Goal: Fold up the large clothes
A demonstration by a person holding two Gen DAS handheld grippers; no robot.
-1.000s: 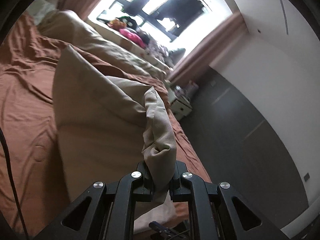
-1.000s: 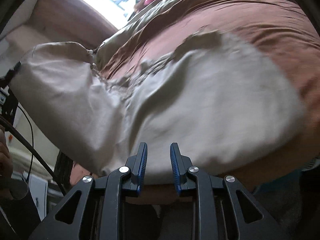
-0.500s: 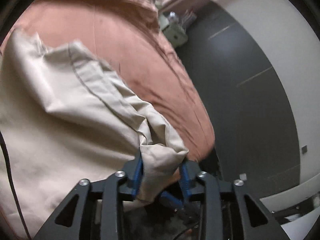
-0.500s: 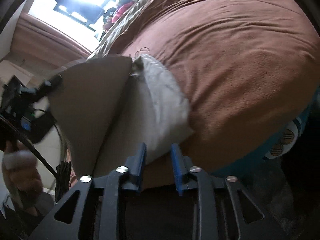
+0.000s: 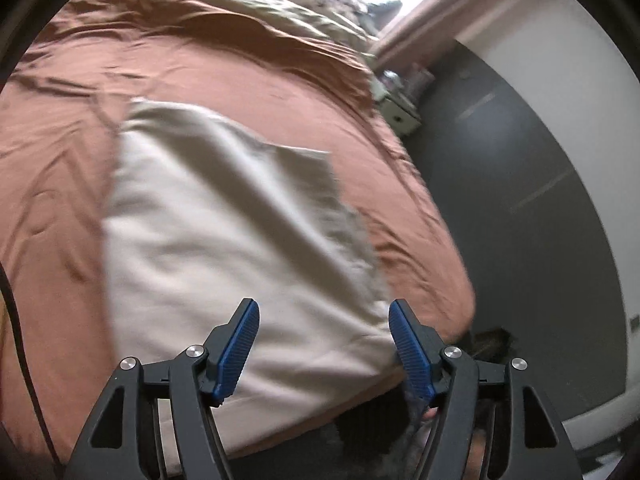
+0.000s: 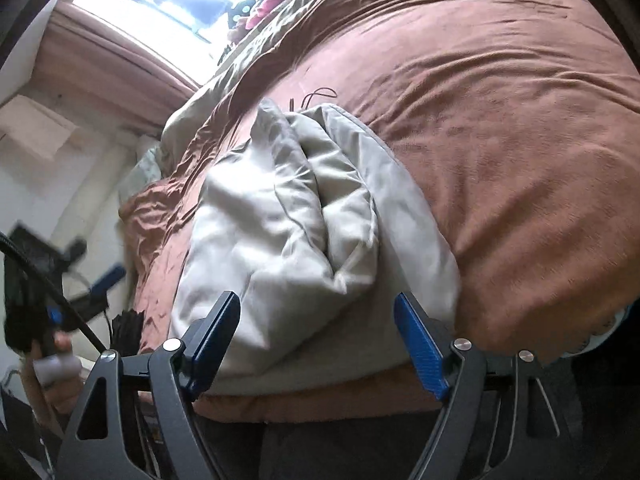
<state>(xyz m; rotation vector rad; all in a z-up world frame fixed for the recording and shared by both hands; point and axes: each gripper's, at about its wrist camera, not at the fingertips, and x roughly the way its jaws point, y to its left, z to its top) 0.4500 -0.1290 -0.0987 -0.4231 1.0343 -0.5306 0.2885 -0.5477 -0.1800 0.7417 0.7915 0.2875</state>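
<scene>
Left gripper (image 5: 324, 344): jaws just been opening, now wide, nothing pinched. Beige folded cloth garment (image 5: 240, 248) lies loose on rust-brown bed sheet (image 5: 240, 80), near edge, bunched in folds on its right side. Right gripper (image 6: 320, 340): jaws likewise just opened, spread wide, cloth beyond them, ungripped.

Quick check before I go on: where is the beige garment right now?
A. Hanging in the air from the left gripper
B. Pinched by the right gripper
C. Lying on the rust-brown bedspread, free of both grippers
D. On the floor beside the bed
C: the beige garment lies on the rust-brown bedspread, and both the left gripper and the right gripper stand open, pads off the cloth.
</scene>
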